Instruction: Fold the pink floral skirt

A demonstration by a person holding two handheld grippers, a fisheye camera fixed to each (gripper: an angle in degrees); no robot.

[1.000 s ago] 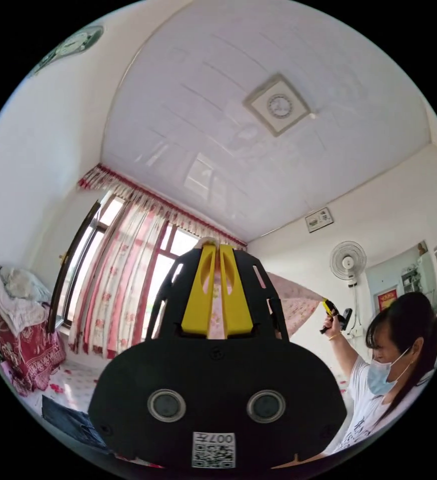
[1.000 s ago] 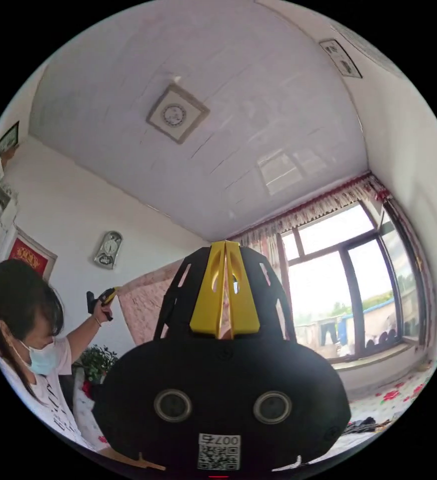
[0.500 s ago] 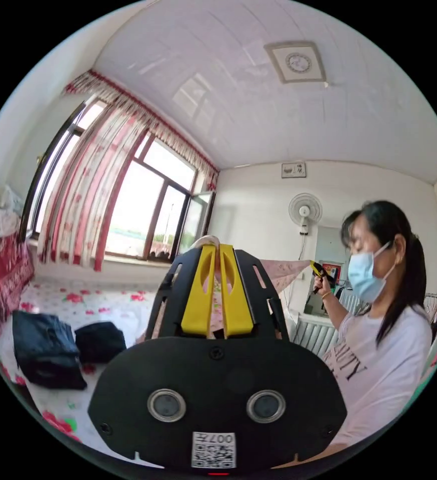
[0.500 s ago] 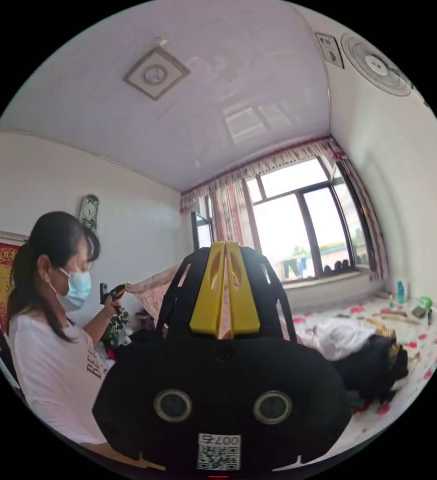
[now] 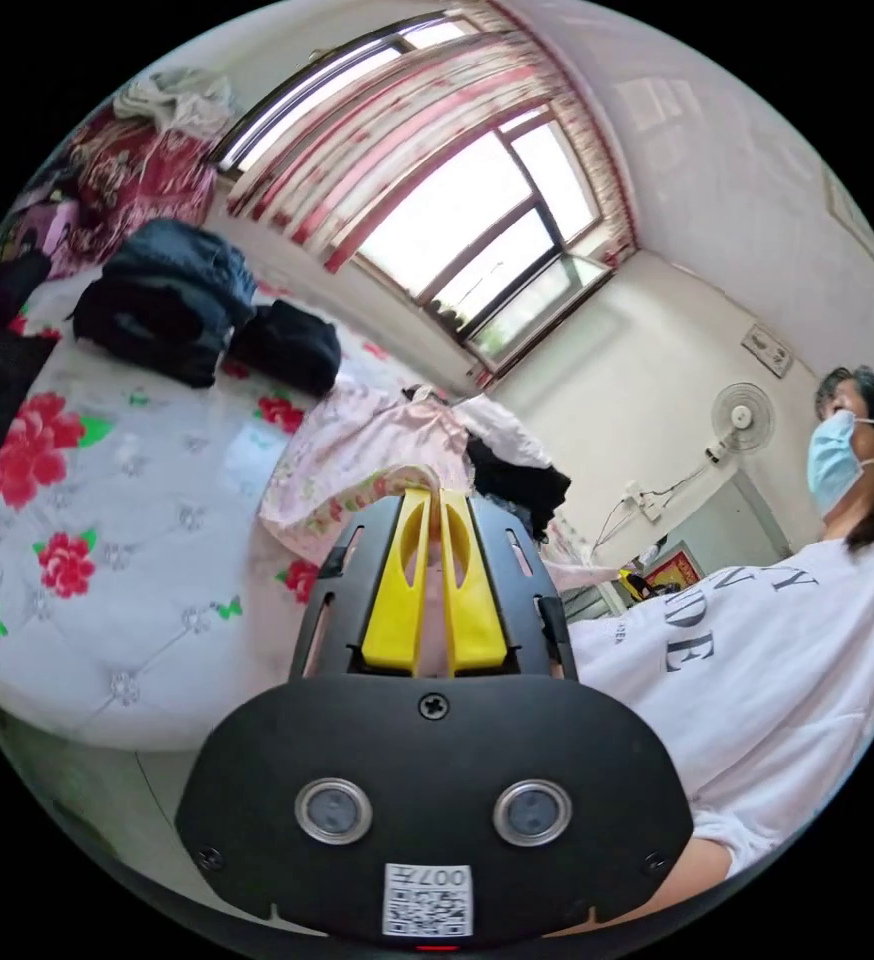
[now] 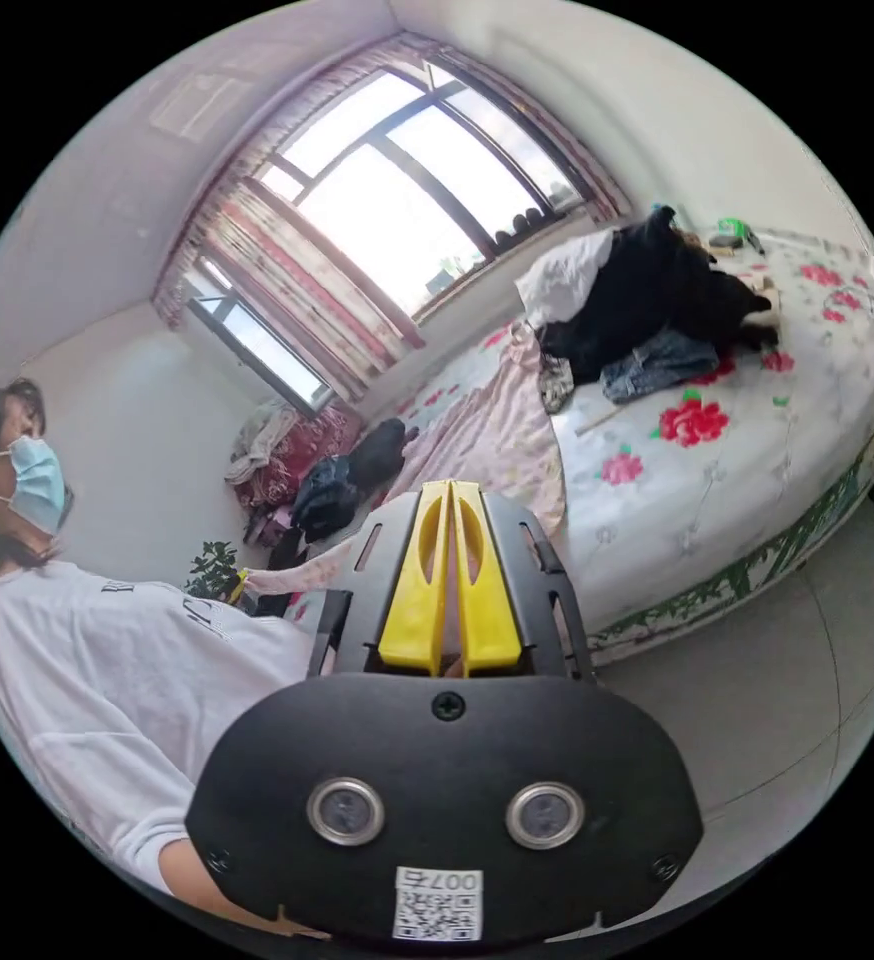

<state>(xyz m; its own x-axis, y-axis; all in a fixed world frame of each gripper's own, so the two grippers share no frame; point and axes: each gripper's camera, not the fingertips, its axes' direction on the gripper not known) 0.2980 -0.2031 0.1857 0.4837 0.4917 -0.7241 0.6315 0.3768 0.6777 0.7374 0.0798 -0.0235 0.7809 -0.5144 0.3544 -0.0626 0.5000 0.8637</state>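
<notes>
The pink floral skirt (image 5: 367,450) lies stretched over the near part of the bed, its far end resting on the cover and its near edge held up. My left gripper (image 5: 433,494) is shut on one corner of that edge, with pink cloth showing between the yellow jaws. My right gripper (image 6: 449,488) is shut on the other corner, and the skirt (image 6: 497,430) runs away from it across the bed. Each gripper also shows small in the other's view, the right gripper (image 5: 641,586) and the left gripper (image 6: 239,584), beside the person's white T-shirt.
The bed (image 5: 107,600) has a white cover with red flowers. Dark folded clothes (image 5: 167,295) and another dark bundle (image 5: 289,345) lie behind the skirt. A heap of dark and white clothes (image 6: 647,290) sits at the far end. Grey floor (image 6: 787,680) borders the bed.
Both grippers have come down from overhead with the skirt still held. The views have swung from the ceiling to the bed, and the skirt now drapes onto the cover.
</notes>
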